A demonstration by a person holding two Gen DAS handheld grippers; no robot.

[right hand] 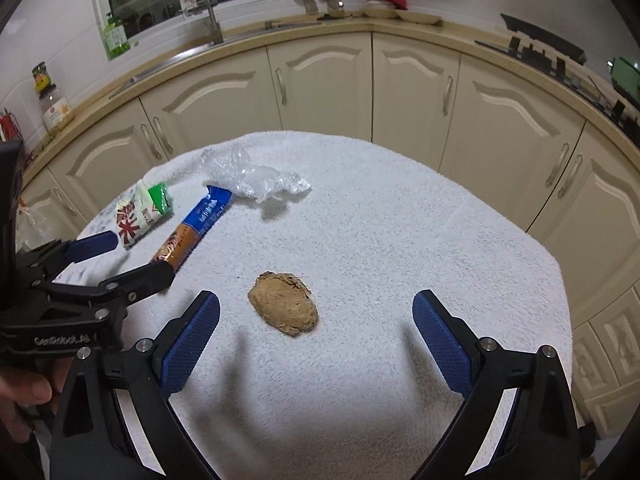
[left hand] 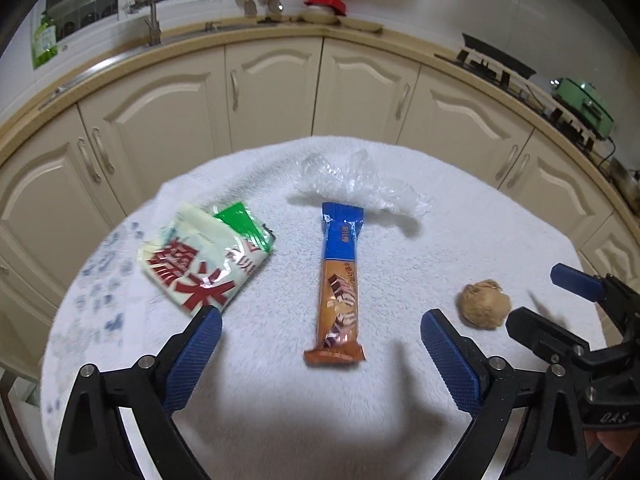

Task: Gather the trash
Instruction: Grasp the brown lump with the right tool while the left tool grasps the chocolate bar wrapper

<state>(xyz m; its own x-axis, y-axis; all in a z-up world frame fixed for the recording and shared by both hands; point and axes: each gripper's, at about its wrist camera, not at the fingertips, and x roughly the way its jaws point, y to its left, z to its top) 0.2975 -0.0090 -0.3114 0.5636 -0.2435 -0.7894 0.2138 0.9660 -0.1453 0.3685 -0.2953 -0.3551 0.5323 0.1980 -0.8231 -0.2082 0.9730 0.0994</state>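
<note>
Several pieces of trash lie on a table under a white towel (left hand: 276,404). A white and green packet with red characters (left hand: 204,256) lies at the left, and a blue and orange snack wrapper (left hand: 340,276) in the middle. Crumpled clear plastic (left hand: 360,184) sits behind the wrapper, and a brown paper wad (left hand: 484,304) at the right. My left gripper (left hand: 320,316) hangs open above the snack wrapper's near end, holding nothing. In the right wrist view my right gripper (right hand: 316,299) stands open over the brown wad (right hand: 284,308), apart from it. The left gripper (right hand: 140,256) shows there beside the snack wrapper (right hand: 196,224).
Cream cabinet doors (left hand: 272,92) curve around behind the table under a beige counter. On the counter are a faucet (left hand: 152,20), a green bottle (right hand: 116,36), a red item (left hand: 326,2), a stove (left hand: 500,68) and a green appliance (left hand: 580,104). A hand (right hand: 24,396) grips the left tool.
</note>
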